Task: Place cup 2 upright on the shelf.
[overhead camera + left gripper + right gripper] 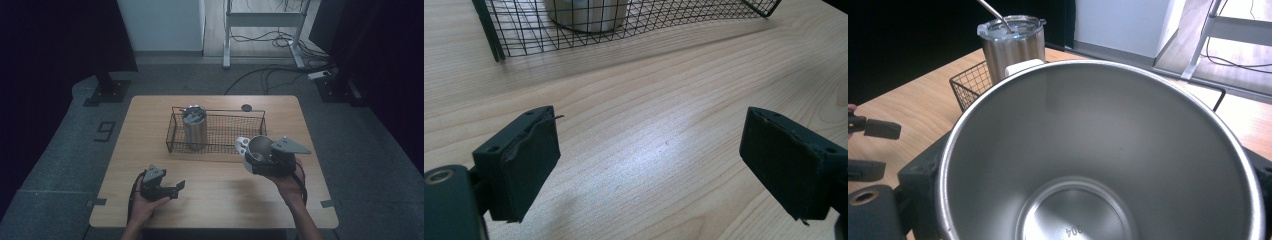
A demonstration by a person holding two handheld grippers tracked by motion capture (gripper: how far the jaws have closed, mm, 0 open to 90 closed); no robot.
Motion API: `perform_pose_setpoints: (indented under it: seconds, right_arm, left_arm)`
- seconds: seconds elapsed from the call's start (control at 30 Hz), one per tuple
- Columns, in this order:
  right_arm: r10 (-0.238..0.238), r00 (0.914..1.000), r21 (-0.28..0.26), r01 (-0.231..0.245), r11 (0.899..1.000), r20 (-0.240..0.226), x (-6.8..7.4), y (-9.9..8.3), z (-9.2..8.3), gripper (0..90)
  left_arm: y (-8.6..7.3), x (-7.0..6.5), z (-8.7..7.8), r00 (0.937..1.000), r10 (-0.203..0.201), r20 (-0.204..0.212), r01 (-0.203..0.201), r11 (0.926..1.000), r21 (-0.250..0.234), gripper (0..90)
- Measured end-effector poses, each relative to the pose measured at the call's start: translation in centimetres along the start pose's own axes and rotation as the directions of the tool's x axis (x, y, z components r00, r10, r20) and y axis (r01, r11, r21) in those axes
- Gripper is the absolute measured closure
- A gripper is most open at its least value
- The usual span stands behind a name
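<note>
A person at a light wooden table (215, 190) holds a two-jaw gripper in each hand. The right gripper (257, 161) grips a stainless steel cup (259, 148) with a white handle, lifted clear of the tabletop just off the near right corner of a black wire basket (220, 131); in the right gripper view the cup's open mouth (1098, 150) faces the camera, its polished inside and stamped base visible, with the black jaws pressed against its outer wall on either side. The left gripper (172, 189) rests low over the near left part of the table, its jaws standing apart with nothing between them; the left gripper view shows bare wood grain between the two black pads (531, 165). Inside the basket, towards its left end, a lidded steel tumbler (194, 125) stands upright with a metal straw (994, 15) rising from its lid. A small dark round disc (246, 107) lies on the table just behind the basket
</note>
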State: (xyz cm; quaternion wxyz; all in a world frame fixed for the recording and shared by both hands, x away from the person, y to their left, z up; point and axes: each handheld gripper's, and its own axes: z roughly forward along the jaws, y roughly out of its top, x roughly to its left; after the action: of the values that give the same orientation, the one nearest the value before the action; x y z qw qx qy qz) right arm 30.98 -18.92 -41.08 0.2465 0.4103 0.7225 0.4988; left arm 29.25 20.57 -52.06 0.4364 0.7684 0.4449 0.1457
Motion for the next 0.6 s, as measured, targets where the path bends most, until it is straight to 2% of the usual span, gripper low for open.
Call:
perform_pose_setpoints:
  seconds: [0.6]
  right_arm:
    - [0.009,1.0000,-0.010,-0.008,1.000,0.004,-0.8,2.2,0.5,6.5]
  left_arm:
    - [-0.1,0.0,0.1,1.0000,-0.004,0.000,0.004,1.0000,0.007,10.8]
